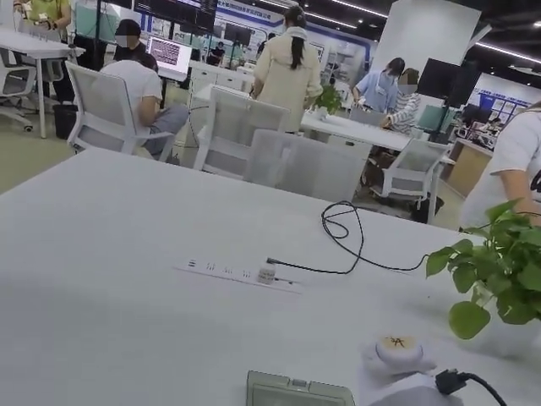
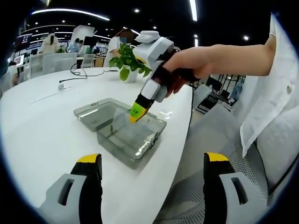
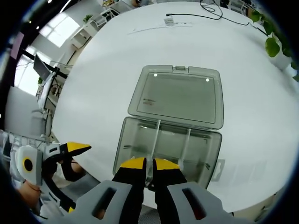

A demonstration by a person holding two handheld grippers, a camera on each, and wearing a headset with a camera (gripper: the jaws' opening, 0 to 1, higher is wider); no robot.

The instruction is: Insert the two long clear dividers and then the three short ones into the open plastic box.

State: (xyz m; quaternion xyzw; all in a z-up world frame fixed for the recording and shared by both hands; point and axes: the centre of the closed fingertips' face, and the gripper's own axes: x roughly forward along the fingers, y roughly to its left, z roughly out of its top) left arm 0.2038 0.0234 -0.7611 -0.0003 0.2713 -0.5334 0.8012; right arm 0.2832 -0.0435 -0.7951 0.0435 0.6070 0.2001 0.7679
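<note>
The clear plastic box [image 3: 122, 140] lies on the white table with its lid [image 3: 180, 95] folded flat behind it. My right gripper [image 3: 148, 164] is shut on a long clear divider [image 3: 154, 140] that stands upright inside the box. A second long divider [image 3: 186, 142] stands parallel to it on the right. In the left gripper view a hand holds the right gripper [image 2: 135, 112] tip-down in the box [image 2: 140, 150]. My left gripper [image 2: 152, 161] hangs open near the table edge, short of the box, with nothing between its fingers. It also appears as the left gripper [image 3: 74, 156] at the lower left. An edge of the box [image 1: 296, 393] shows in the head view.
A potted plant [image 1: 499, 271] stands at the right. A white power strip [image 1: 237, 275] with a black cable [image 1: 347, 241] lies mid-table, and a small white device [image 1: 397, 351] sits nearby. Chairs and people fill the room beyond. The box sits close to the table's curved near edge [image 2: 177, 154].
</note>
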